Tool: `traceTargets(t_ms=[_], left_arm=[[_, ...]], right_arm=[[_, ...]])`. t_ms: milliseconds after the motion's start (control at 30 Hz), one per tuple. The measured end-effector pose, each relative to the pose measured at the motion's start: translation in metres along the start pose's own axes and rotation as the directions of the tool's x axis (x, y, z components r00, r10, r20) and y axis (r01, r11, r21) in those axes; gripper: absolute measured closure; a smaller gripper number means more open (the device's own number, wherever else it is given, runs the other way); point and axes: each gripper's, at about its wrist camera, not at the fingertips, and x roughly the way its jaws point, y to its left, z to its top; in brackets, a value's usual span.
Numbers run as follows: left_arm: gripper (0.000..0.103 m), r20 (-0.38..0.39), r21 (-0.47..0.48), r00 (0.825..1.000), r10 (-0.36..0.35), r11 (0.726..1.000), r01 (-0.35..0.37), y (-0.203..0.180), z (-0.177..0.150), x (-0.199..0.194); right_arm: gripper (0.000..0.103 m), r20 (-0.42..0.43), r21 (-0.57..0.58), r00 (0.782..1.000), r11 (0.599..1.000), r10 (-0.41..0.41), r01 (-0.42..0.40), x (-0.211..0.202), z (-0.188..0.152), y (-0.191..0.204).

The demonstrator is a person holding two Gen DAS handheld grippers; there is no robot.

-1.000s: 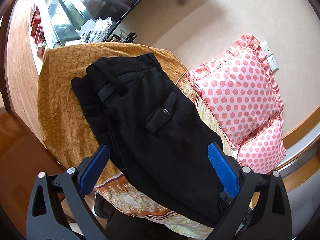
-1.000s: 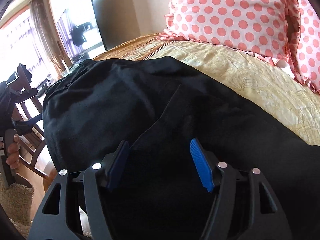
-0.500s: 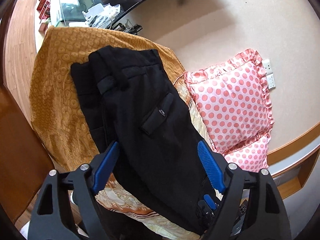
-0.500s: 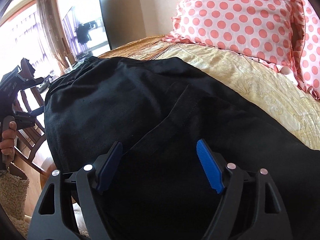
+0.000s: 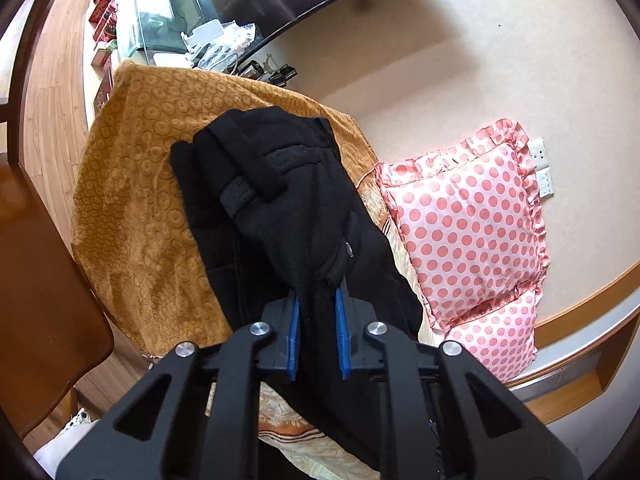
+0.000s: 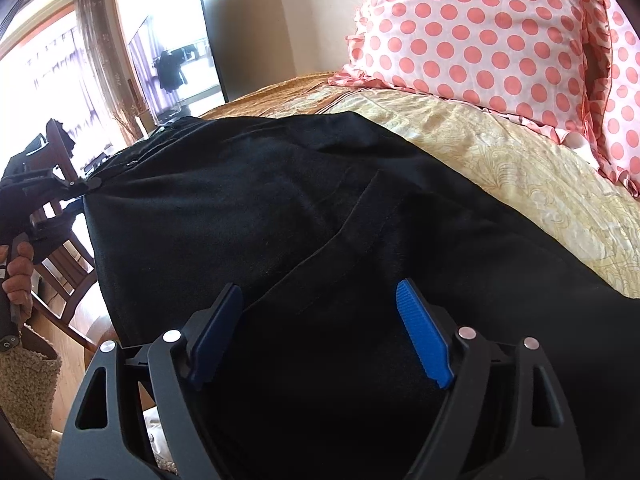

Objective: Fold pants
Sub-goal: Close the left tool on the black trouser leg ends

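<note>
The black pants [image 5: 280,216] lie on the bed's gold cover [image 5: 136,200], beside a dotted pillow [image 5: 464,236]. The left gripper [image 5: 316,300] has just closed, pinching a fold of them. The right gripper [image 6: 320,300] stands wide open over the cloth, gripping nothing

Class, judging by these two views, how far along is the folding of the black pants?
Done: black pants lie spread on the bedspread. In hand: left tool pinches a ridge of their fabric; right tool sits open over the cloth. Left: no cross fold shows yet.

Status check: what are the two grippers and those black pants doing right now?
Left gripper just clamped shut on black pants. Right gripper open over them. Pants on bedspread. Nothing blocking.
</note>
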Motion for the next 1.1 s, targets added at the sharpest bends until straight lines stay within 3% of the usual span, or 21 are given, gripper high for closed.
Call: traceTargets(t_ms=[100, 200, 300, 367, 533, 633, 900, 1100], left_arm=[[0.089, -0.012, 0.033, 0.997, 0.071, 0.997, -0.07, 0.008, -0.005, 0.004], [0.086, -0.016, 0.017, 0.998, 0.056, 0.998, -0.055, 0.016, -0.004, 0.009], [0.072, 0.001, 0.022, 0.998, 0.058, 0.998, -0.058, 0.009, -0.004, 0.002], [0.061, 0.03, -0.022, 0.998, 0.049, 0.999, -0.048, 0.015, -0.001, -0.007], [0.061, 0.035, -0.113, 0.996, 0.077, 0.991, -0.073, 0.036, 0.004, -0.013], [0.061, 0.014, -0.158, 0.999, 0.053, 0.986, -0.05, 0.043, 0.002, -0.009], [0.061, 0.017, -0.099, 1.0, 0.012, 0.995, -0.01, 0.018, 0.005, -0.007], [0.061, 0.018, -0.12, 1.0, 0.011, 0.993, -0.009, 0.021, 0.01, 0.001]], right_arm=[[0.021, 0.003, 0.004, 1.0, 1.0, 0.005, -0.005, 0.0, 0.0, -0.001], [0.021, 0.003, 0.005, 1.0, 1.0, 0.005, -0.005, 0.0, 0.0, -0.001], [0.021, 0.003, 0.001, 1.0, 1.0, -0.002, 0.002, 0.0, -0.001, 0.0], [0.021, 0.008, 0.003, 1.0, 1.0, 0.0, 0.0, 0.0, -0.001, -0.001], [0.021, 0.009, 0.006, 1.0, 1.0, 0.004, -0.004, 0.0, -0.001, -0.001], [0.021, 0.01, 0.004, 1.0, 1.0, 0.002, -0.002, 0.0, -0.001, 0.0], [0.02, 0.013, 0.01, 1.0, 1.0, 0.011, -0.011, -0.001, -0.002, -0.001], [0.02, 0.017, 0.016, 1.0, 1.0, 0.017, -0.017, -0.001, -0.002, -0.001]])
